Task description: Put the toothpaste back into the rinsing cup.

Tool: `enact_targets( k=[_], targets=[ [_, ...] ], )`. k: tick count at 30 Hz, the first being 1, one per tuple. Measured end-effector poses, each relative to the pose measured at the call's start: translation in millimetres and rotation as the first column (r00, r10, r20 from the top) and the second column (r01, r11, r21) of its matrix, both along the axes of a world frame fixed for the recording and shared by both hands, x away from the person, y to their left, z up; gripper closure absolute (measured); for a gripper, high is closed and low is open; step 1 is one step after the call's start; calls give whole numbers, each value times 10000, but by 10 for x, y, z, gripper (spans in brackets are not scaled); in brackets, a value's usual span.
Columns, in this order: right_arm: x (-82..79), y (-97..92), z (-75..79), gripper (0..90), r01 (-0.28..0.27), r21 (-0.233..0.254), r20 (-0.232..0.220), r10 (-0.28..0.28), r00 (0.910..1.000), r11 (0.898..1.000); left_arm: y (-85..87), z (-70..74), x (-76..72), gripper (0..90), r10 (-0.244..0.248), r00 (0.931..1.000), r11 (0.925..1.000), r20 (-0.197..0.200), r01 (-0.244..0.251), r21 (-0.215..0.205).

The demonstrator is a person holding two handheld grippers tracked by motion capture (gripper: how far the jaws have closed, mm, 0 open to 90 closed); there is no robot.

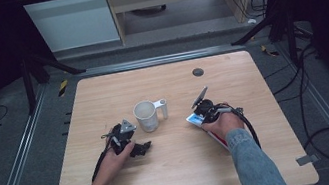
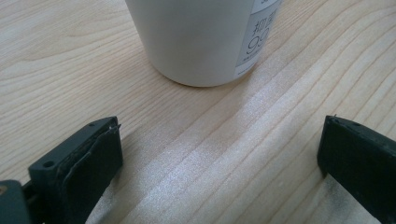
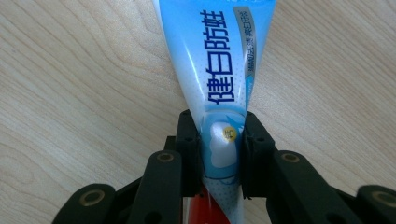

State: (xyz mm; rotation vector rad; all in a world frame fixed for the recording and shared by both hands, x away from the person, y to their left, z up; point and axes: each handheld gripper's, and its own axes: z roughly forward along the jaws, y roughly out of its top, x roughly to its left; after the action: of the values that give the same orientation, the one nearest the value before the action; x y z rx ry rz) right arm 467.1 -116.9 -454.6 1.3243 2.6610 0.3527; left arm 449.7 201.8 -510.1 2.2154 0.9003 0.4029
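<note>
Right gripper (image 3: 219,154) is clamping both black jaws on a blue-and-white plastic toothpaste tube with a red end (image 3: 219,70), which is lying on the light wooden worktop (image 1: 185,170) toward its right edge, about midway front to back. Left gripper (image 2: 219,158) is resting with jaws spread wide, nothing between them, pointing at a white plastic mug with a handle (image 1: 147,115) that is standing upright near the worktop's middle.
</note>
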Motion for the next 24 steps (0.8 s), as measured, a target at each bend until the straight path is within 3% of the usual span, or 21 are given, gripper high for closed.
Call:
enact_targets(
  k=[10, 16, 20, 24],
  targets=[
    [-32, -38, 97, 730, 5, 88, 169, -7, 9999, 10000, 0, 0, 0, 0, -1, 10000, 10000, 0, 1, 1],
    [-72, -61, 262, 730, 26, 281, 521, -40, 9986, 9996, -3, -2, -1, 0, 32, 10000, 10000, 6, -32, -44],
    [-87, -63, 392, 730, -27, 582, 904, -25, 9959, 9983, -1, -1, 1, 0, 12, 10000, 10000, 29, -12, -22],
    [-107, -36, 545, 730, -83, 1256, 1373, -91, 9905, 9920, -2, -1, 1, 0, 12, 10000, 10000, 27, -12, -23]
  ],
)
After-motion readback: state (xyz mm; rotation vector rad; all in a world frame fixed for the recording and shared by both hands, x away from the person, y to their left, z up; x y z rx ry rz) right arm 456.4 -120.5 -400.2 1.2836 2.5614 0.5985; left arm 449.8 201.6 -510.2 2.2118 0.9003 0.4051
